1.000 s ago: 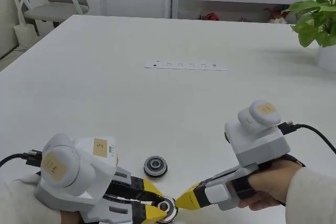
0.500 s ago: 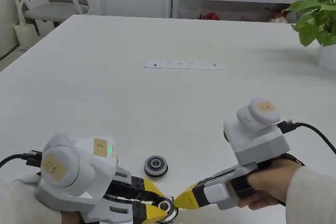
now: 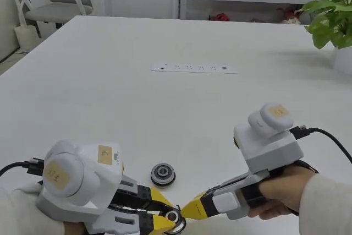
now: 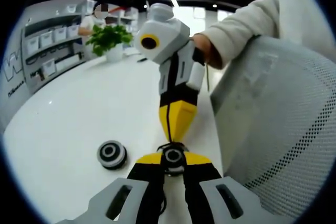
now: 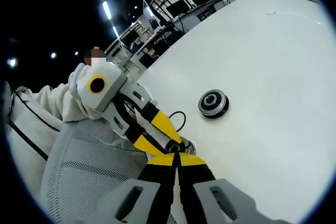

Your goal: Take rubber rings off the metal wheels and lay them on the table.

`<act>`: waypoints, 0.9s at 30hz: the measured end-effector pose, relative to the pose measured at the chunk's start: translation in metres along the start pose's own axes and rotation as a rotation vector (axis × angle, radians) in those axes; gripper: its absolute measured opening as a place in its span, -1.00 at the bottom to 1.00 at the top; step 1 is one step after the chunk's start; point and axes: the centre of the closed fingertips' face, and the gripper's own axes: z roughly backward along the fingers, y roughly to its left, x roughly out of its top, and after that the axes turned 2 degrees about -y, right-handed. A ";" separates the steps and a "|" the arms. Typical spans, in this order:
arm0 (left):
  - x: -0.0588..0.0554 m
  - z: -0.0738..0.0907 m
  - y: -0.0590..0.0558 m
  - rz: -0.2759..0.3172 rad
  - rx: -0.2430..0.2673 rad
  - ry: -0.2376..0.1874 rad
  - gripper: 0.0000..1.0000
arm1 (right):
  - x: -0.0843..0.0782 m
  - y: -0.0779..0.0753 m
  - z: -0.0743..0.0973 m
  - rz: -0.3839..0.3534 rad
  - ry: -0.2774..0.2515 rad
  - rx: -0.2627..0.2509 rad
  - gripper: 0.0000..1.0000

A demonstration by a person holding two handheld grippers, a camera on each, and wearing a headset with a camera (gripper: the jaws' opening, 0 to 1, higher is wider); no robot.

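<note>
Clamping one wheel [image 4: 173, 157], our left gripper [image 3: 168, 222] meets our clenched right gripper [image 3: 187, 210] at three o'clock. A second wheel [image 3: 163, 173] lies at twelve.

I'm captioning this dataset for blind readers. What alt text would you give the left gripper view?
The left tool clamps a small metal wheel between its yellow-tipped jaws, while the right tool points in from above, its tip at that wheel. A second wheel with a black ring lies on the white table to the left.

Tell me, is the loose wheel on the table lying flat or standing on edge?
Flat: the wheel rests on the table, hub facing up.
</note>
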 end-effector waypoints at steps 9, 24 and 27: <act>0.000 0.000 0.000 -0.001 0.000 0.000 -0.72 | 0.001 0.003 0.000 -0.002 -0.005 0.013 -1.00; 0.000 0.000 0.000 0.001 0.002 0.000 -0.72 | 0.004 0.007 0.000 -0.005 -0.018 0.034 -1.00; 0.000 0.000 0.000 0.001 0.002 0.000 -0.72 | 0.005 0.007 0.000 -0.011 -0.022 0.037 -1.00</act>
